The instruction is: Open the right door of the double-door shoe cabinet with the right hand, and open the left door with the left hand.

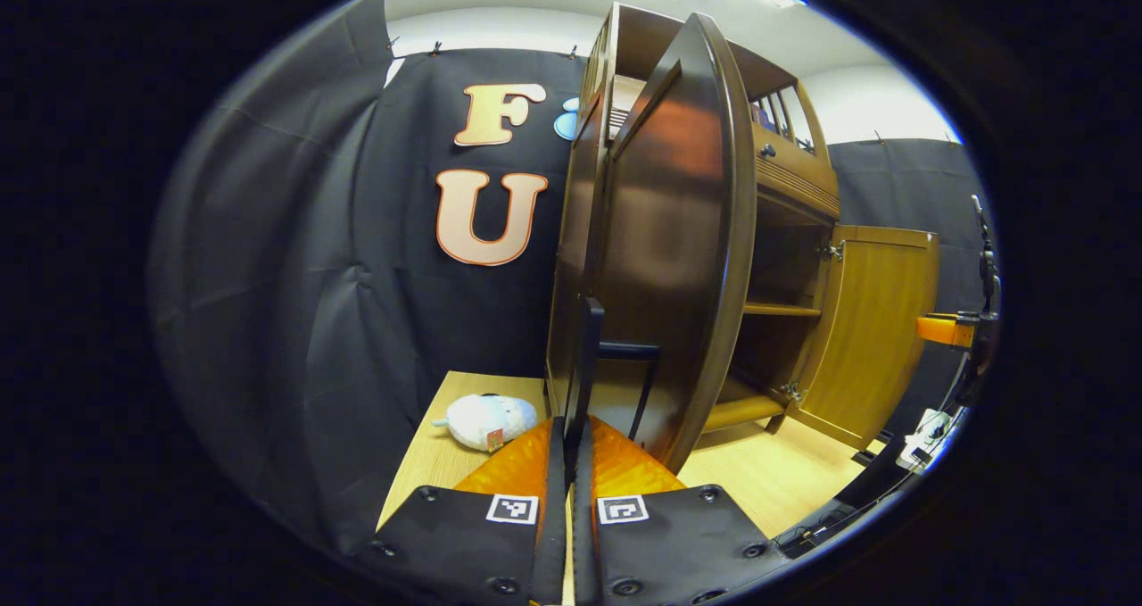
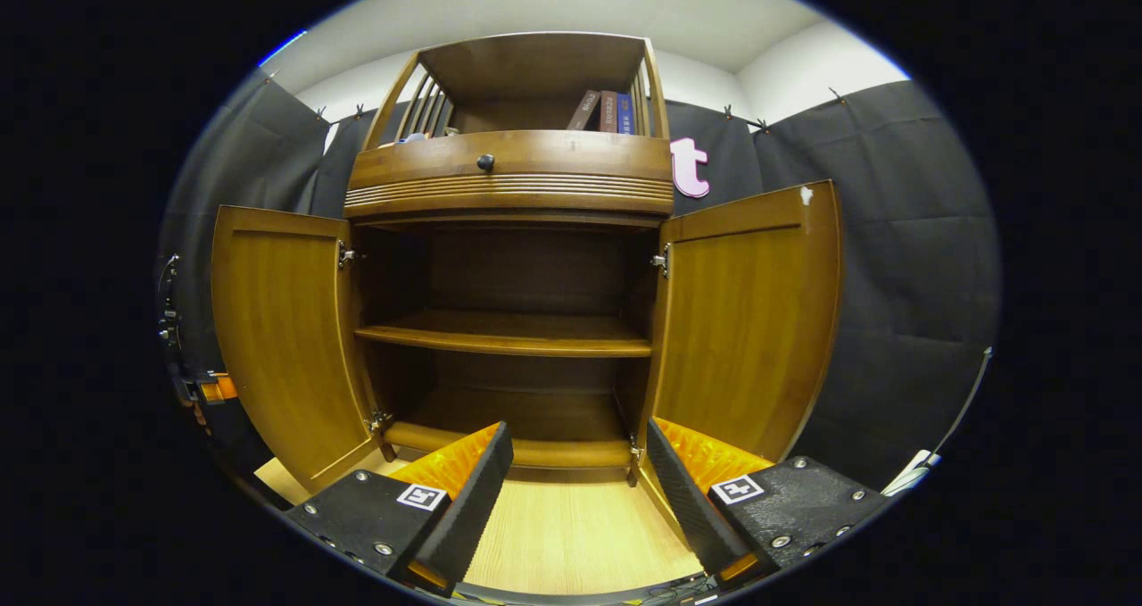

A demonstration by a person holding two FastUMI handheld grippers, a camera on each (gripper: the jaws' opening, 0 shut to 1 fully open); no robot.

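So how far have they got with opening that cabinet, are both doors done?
Nearly finished. In the right gripper view both the left door and the right door stand swung wide, showing the bare shelf, and the right gripper is open, holding nothing. In hand: the left gripper is closed, apparently on the left door's handle. Left to do: let go of it.

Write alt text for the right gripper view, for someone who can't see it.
A wooden shoe cabinet stands with both doors swung wide, the left door and right door showing bare shelves. The open right gripper points at it, holding nothing. Books stand on top.
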